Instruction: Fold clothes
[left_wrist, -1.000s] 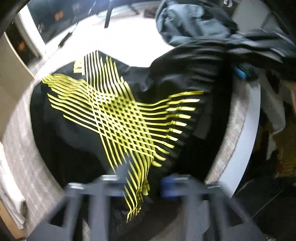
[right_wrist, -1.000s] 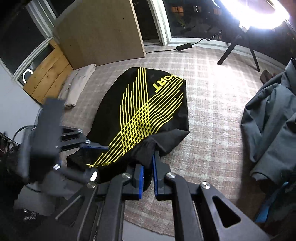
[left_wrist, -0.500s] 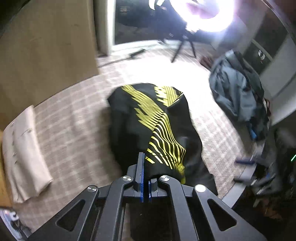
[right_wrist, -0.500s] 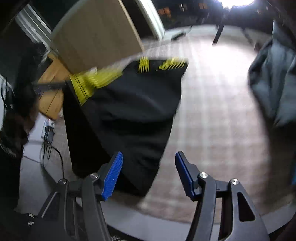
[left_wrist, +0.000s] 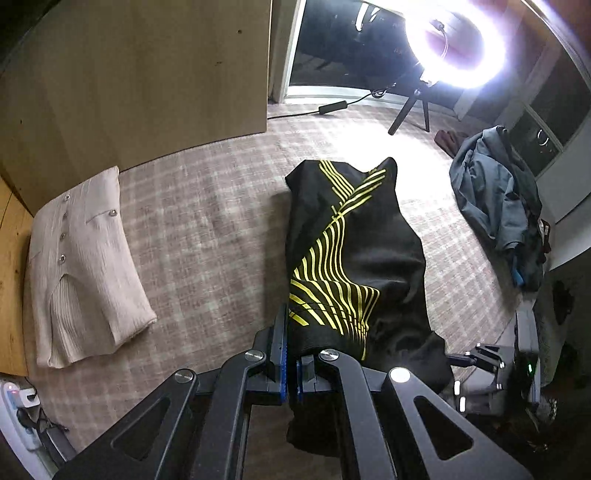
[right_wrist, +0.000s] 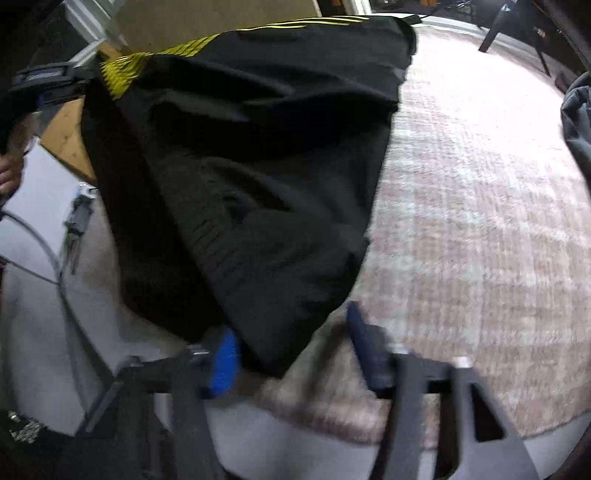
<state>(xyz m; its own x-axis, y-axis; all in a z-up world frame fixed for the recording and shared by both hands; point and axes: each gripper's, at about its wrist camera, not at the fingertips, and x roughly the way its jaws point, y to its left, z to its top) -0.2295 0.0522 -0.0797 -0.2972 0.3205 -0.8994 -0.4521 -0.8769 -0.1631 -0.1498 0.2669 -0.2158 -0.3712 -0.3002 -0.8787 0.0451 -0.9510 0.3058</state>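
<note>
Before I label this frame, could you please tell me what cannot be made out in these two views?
- Left wrist view: the left gripper, shut on the black jersey, hides its near hem.
- Left wrist view: the ring light glare washes out whatever is behind it.
- Right wrist view: blur smears the jersey; the grey jacket is cut off by the edge.
</note>
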